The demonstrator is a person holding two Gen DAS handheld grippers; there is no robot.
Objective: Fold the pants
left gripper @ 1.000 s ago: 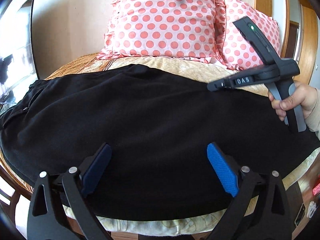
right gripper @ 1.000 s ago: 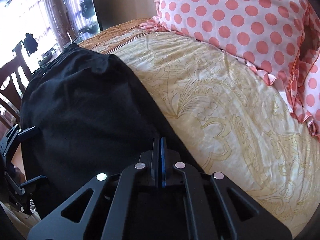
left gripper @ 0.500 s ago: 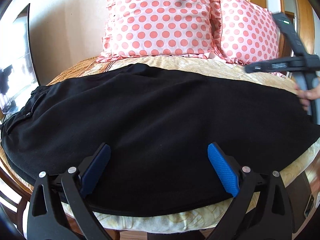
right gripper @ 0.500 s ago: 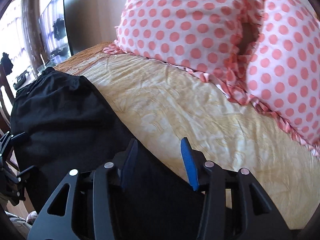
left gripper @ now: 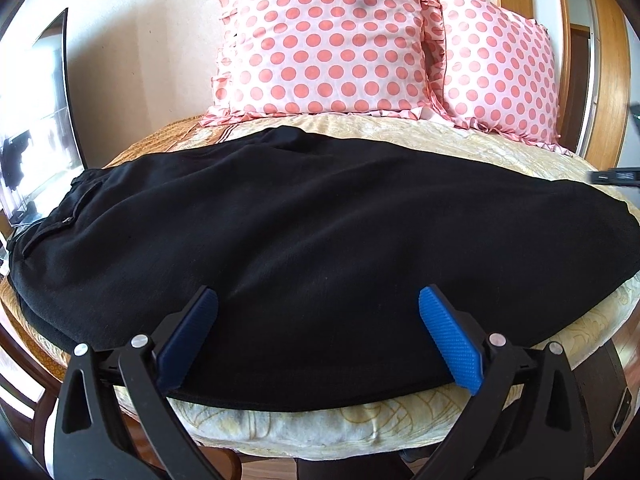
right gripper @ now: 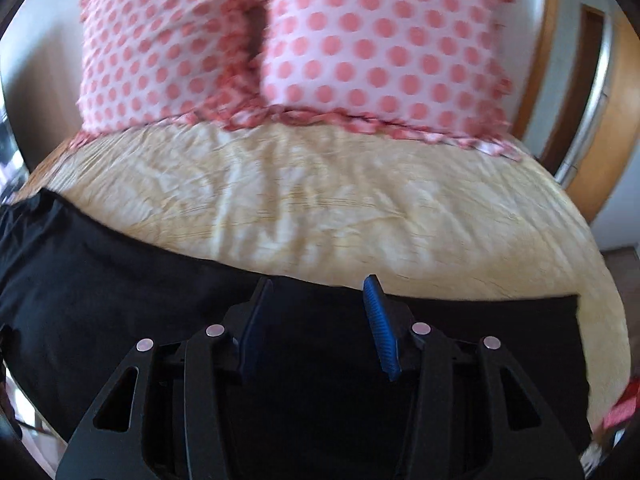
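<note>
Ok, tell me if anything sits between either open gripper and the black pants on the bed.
Nothing visible does. The left gripper and right gripper both hover open directly over the black fabric pants, with only bare cloth beneath.

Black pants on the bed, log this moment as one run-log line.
black pants: flat on bed | left gripper: open, empty | right gripper: open, empty

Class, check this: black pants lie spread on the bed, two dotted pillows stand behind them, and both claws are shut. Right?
Not quite. Both claws are open: the left claw in the left wrist view, the right claw in the right wrist view. The pants and pillows are as stated.
</note>
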